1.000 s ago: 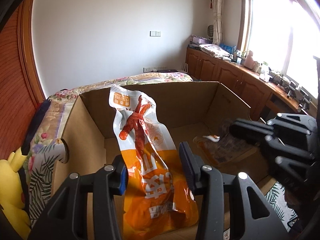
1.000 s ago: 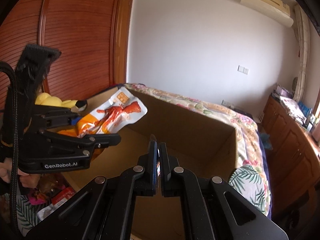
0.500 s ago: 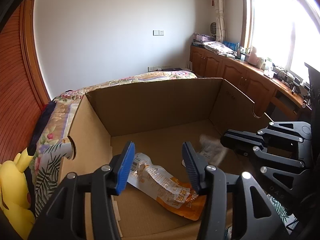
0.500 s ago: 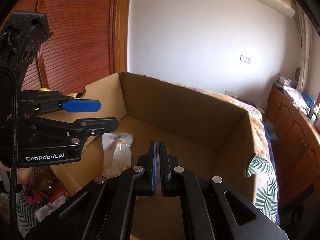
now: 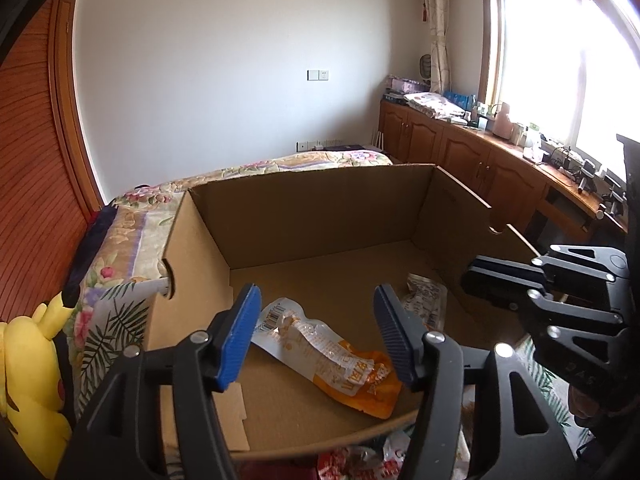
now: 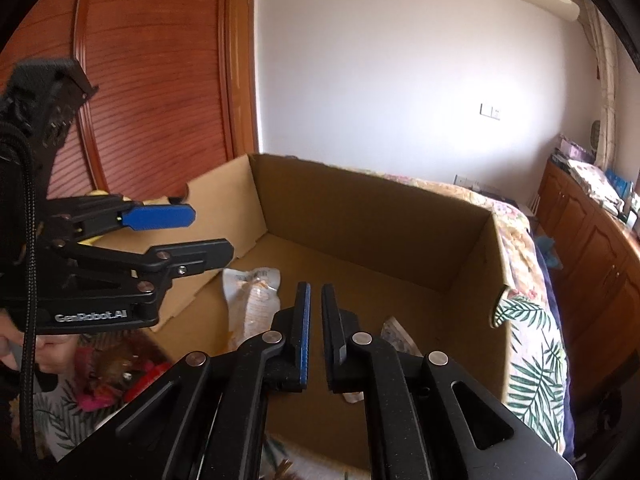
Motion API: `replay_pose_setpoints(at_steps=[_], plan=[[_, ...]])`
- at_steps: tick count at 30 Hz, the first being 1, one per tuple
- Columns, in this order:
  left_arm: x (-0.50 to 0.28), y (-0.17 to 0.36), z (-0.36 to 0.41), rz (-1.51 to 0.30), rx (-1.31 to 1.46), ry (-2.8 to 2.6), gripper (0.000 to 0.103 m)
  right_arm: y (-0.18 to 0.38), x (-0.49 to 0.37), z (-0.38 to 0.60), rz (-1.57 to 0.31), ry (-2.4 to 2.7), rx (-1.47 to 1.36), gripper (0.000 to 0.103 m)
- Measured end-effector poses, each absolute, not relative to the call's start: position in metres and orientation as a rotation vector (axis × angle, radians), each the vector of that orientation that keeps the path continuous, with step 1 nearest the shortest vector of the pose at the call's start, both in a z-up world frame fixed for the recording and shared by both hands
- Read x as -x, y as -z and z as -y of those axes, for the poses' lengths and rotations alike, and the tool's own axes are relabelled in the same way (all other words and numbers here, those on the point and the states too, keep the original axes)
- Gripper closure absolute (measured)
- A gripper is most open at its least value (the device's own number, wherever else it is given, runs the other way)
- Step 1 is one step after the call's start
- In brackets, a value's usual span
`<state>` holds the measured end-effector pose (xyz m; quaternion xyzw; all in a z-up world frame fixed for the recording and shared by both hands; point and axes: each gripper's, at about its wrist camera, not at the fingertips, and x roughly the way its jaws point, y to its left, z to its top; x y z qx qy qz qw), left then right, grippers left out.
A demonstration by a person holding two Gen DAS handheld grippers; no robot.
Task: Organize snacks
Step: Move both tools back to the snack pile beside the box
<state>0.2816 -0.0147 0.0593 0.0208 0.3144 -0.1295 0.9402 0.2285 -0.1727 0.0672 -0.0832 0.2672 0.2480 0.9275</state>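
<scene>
Here, largest first.
Bed [image 5: 132,224]: a floral cover spreads under and behind everything, and the box rests on it.
Cardboard box [image 5: 320,208]: open-topped, walls upright, two packets on its floor.
Yellow plush toy [image 5: 28,364]: sits on the bed at the left, outside the box.
Left gripper [image 5: 316,336]: hovers over the near part of the box; its jaws are opening, blue pads well apart, nothing pressed between them.
Right gripper [image 6: 315,320]: points into the box from the other side; its jaws stand almost together, just beginning to part, with only a thin slit and nothing pinched in it.
Orange snack packet [image 5: 332,356]: lies flat on the box floor near the front wall, barcode end toward the left wall, below the left gripper and clear of its pads.
Pale snack packet [image 5: 424,304]: lies on the box floor toward the right wall, apart from the orange one.
Loose snacks [image 6: 116,372]: a bright heap outside the box's near wall, too blurred to sort.
</scene>
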Motion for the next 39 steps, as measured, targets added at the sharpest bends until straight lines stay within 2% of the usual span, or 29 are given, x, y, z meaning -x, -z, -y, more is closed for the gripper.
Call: replay_pose_setpoints(at_steps=[5, 12, 19, 25, 39], plan=[[-0.255, -0.069, 0.006, -0.610, -0.039, 0.266, 0.035, -0.072, -0.198, 0.178, -0.532, -0.516, 0.154, 0.092], [-0.212, -0.068, -0.005, -0.606, -0.049, 0.265, 0.031, -0.057, -0.158, 0.184, -0.560, -0.503, 0.142, 0.081], [-0.180, -0.043, -0.023, -0.649, -0.019, 0.249, 0.025, -0.038, -0.130, 0.193, -0.590, -0.476, 0.104, 0.048], [-0.168, -0.008, -0.035, -0.717, -0.009, 0.197, 0.025, -0.017, -0.118, 0.192, -0.629, -0.487, 0.089, 0.046], [-0.167, 0.035, -0.045, -0.772, -0.033, 0.172, 0.025, 0.031, -0.110, 0.178, -0.749, -0.504, 0.111, 0.046]])
